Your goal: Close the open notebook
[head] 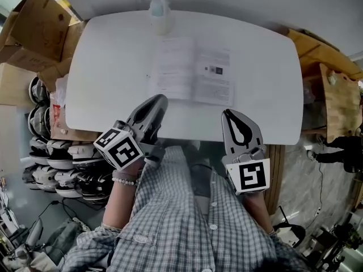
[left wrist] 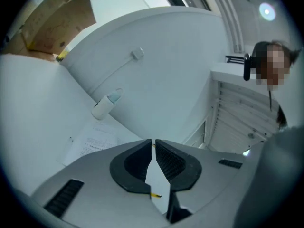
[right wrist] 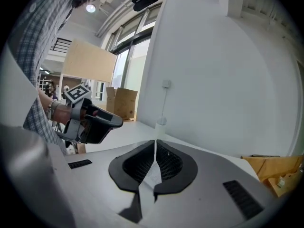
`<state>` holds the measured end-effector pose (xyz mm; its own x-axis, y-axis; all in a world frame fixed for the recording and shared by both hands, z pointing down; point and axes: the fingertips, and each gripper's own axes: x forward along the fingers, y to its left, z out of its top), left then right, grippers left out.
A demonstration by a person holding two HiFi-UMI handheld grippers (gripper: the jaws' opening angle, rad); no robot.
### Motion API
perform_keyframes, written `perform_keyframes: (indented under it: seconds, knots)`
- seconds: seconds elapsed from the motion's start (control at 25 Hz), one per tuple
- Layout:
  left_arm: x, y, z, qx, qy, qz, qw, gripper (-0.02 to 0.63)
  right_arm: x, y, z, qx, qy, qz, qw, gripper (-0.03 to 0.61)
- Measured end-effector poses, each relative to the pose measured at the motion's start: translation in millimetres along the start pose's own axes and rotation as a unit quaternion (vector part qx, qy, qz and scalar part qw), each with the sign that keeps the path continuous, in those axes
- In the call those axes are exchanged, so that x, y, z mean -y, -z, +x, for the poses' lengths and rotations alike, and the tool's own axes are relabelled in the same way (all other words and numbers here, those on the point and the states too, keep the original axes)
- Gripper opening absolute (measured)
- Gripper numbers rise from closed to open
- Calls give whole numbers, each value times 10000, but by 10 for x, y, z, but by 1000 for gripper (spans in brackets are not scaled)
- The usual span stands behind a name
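1. Left gripper [head: 160,100]: the jaws are pressed together with nothing between them.
2. Right gripper [head: 227,113]: the jaws are likewise closed and empty, and they tilt slightly down toward the table [head: 102,61].
3. Notebook [head: 193,69]: it lies open and flat in the middle of the table, just ahead of both pairs of jaws. The spread runs crosswise from left to right. The spine runs away from the person, on a line that passes between the two grippers.
4. Left page: in the head view its near corner sits right at the tip of the left jaws, though whether they touch cannot be told. In the left gripper view the page shows ahead and off to the left of the jaws.
5. Right page: its near edge lies close ahead of the right jaws, with a thin strip of bare table between.
6. Judgement: the left gripper appears marginally nearer. Closing calls for one outer page edge to be lifted and swung across the spine.
7. Bottle [head: 159,13]: it stands beyond the notebook's far edge, well apart from both jaws.
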<state>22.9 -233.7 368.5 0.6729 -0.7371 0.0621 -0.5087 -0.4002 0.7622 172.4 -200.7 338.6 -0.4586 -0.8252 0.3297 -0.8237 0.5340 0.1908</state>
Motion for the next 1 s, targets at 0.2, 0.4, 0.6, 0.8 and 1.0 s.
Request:
perform_keyframes:
  seconds: [0.2,0.4,0.6,0.8,1.0]
  knots:
    - [-229,113,78,433,-45,-1152,9924,11,81,96,6,-97,-140,24,9999,28]
    - [-424,319,168,559,-166,-1860,9808,33,162,228,9,-218,-295,6,9993,28]
    - [-601,528,259,559,-357,-2411,9682,116,248,324,20,-298,-332,65,9990,28]
    - [-762,725,351,541,-556,-2891,9541,166,315,408,10,-388,-327,124,9986,28]
    - [-882,947,479,343,-784,-3300,9401,230,373,493,5,-468,-309,169,9983,28]
